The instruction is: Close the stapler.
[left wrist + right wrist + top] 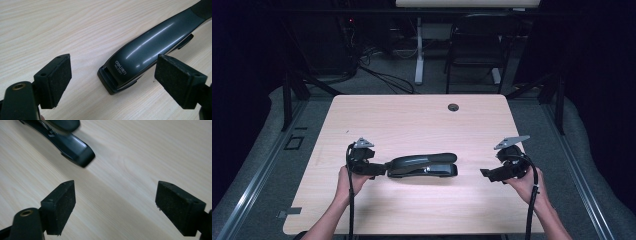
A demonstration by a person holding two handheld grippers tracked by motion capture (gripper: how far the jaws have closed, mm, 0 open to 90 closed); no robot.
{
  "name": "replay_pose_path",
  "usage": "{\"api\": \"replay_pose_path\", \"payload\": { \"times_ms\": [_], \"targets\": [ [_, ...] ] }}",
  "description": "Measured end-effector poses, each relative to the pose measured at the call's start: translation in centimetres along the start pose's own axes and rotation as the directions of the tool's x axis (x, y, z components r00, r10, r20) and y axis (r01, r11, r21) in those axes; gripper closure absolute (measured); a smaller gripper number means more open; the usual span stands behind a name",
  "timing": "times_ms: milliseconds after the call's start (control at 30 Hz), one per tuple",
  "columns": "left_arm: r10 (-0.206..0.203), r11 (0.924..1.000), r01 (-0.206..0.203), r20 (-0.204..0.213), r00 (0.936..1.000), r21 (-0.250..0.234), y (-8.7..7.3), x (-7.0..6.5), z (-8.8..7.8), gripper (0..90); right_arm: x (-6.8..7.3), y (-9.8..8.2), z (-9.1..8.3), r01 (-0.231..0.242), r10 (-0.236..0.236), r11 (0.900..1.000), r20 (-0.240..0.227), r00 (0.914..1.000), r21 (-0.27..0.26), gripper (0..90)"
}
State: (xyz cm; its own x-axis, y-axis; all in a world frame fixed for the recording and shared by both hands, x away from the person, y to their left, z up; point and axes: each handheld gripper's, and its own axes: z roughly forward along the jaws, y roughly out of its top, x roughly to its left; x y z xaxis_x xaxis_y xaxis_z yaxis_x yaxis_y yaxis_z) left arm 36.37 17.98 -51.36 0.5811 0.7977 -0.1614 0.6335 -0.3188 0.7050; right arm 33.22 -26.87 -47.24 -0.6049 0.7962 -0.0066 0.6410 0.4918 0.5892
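Dark room, pale wood worktop. Left hand-held gripper stands wide apart, its pads flanking the rear end of the black stapler without touching. Stapler lies flat at centre. Right hand-held gripper gapes wide, empty, well clear. Judged step: approach; next calls for closing on the stapler.

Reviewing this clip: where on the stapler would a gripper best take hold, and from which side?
Probably the hinged rear end of the stapler, come at from the table's left, where the left gripper already has open jaws either side of it, not touching. That end is narrow with fairly flat flanks, and the stapler lies flat and lengthwise, so the pads could close across its width.
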Motion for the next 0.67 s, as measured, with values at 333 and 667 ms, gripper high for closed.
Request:
{"api": "replay_pose_path", "payload": {
  "times_ms": [333, 667],
  "targets": [
    [-0.022, 0.9996, 0.022, -0.020, 0.9996, 0.017, 0.0, 0.3, 0.2, 11.2, -3.2, -1.7, 3.2, -0.059, 0.052, 0.990, 0.061, 0.9968, 0.128, 13.0],
    [-0.006, 0.9986, 0.009, -0.053, 0.9986, 0.052, -0.1, 0.5, 0.5, 6.7, -3.3, -2.1, 5.0, -0.039, 0.027, 0.979, 0.064, 0.9976, 0.198, 1.4]
  ]
}}
